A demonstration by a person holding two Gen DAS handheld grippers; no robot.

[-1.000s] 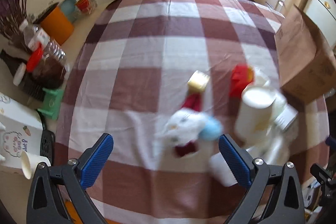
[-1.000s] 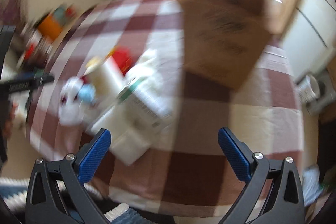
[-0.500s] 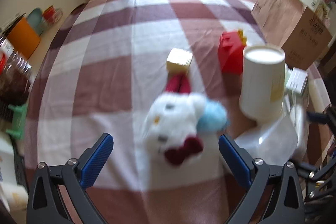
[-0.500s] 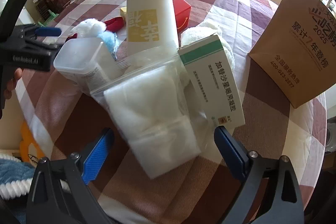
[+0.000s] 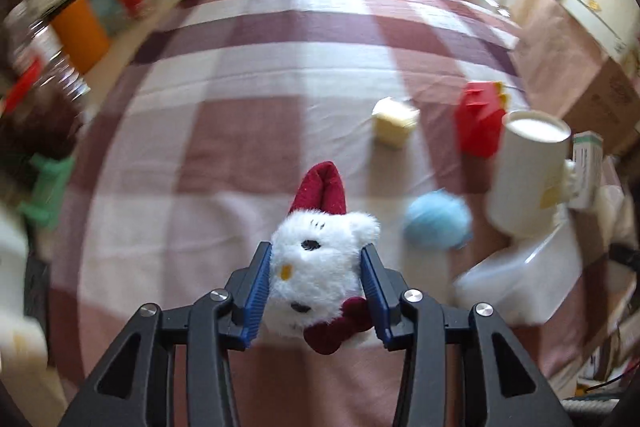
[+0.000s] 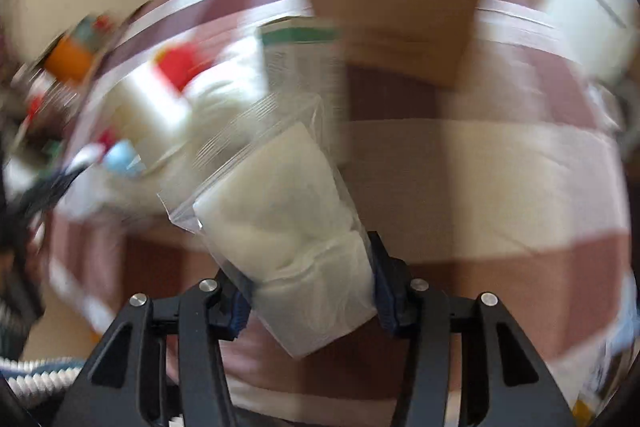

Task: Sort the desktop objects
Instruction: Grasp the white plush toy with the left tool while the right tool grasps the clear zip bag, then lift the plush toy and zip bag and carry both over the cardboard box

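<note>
Left gripper [image 5: 316, 291]: your closing jaws press the white plush cat [image 5: 316, 267].
Right gripper [image 6: 308, 291]: closing, pads squeeze the clear bag [image 6: 292, 239].
Writing: too blurred to read.

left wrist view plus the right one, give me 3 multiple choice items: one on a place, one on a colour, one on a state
1. Where is the blue ball?
A. right of the plush toy
B. on the yellow block
C. inside the white cup

2. What colour is the toy's hat?
A. green
B. red
C. black

3. What sits between the right gripper pads?
A. nothing
B. the red box
C. a clear bag of white material

Answers: 1 A, the ball lies on the cloth beside the toy; 2 B, the hat is red; 3 C, the closing jaws flank the bag.
</note>
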